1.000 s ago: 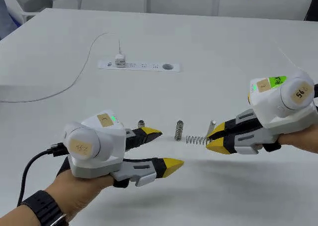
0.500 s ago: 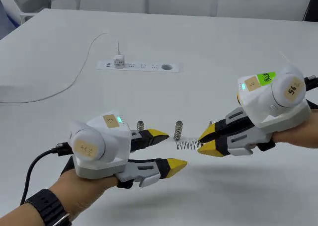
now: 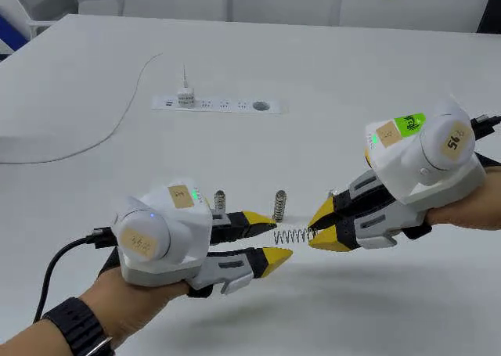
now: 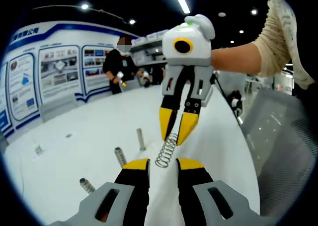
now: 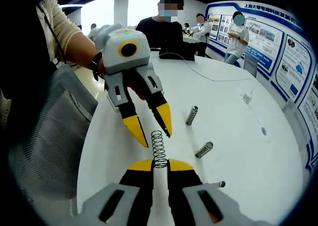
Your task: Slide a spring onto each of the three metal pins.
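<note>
Above the white bench [image 3: 329, 66], right tool [image 3: 314, 231] clenches a coiled wire spring [image 3: 296, 234]; left tool [image 3: 279, 235] released at its free end.

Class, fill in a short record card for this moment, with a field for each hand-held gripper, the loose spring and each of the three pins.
right hand-held gripper: shut on one end of the spring
spring: roughly level, reaching toward the left hand-held gripper
left hand-held gripper: open, with a jaw on either side of the spring's free end
first loaded pin: has a spring on it
second loaded pin: has a spring on it
bare pin: has no spring yet
</note>
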Demonstrator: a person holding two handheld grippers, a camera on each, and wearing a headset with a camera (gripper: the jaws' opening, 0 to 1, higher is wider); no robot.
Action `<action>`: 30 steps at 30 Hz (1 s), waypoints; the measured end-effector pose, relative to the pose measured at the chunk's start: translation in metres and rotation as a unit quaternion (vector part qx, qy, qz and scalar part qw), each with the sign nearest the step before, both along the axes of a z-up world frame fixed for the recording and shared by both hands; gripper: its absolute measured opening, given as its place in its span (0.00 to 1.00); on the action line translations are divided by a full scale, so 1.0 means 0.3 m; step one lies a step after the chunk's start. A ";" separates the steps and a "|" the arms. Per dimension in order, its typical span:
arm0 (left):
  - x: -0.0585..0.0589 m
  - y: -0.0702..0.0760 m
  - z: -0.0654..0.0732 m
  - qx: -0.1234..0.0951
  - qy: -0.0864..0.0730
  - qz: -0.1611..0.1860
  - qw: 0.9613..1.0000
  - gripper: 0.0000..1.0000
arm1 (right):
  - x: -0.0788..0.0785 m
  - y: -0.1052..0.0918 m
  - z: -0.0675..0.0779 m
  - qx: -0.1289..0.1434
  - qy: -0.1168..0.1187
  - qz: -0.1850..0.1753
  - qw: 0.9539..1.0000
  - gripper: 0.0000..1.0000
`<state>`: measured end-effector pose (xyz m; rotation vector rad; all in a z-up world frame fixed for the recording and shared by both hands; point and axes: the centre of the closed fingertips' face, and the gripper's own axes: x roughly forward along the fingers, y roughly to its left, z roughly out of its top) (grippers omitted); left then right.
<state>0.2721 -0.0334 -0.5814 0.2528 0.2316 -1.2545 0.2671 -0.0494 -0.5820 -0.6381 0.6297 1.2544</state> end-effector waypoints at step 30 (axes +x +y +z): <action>-0.002 -0.001 -0.010 0.015 -0.010 -0.002 1.000 0.11 | -0.017 0.086 0.124 0.071 -0.007 -0.002 0.997 0.11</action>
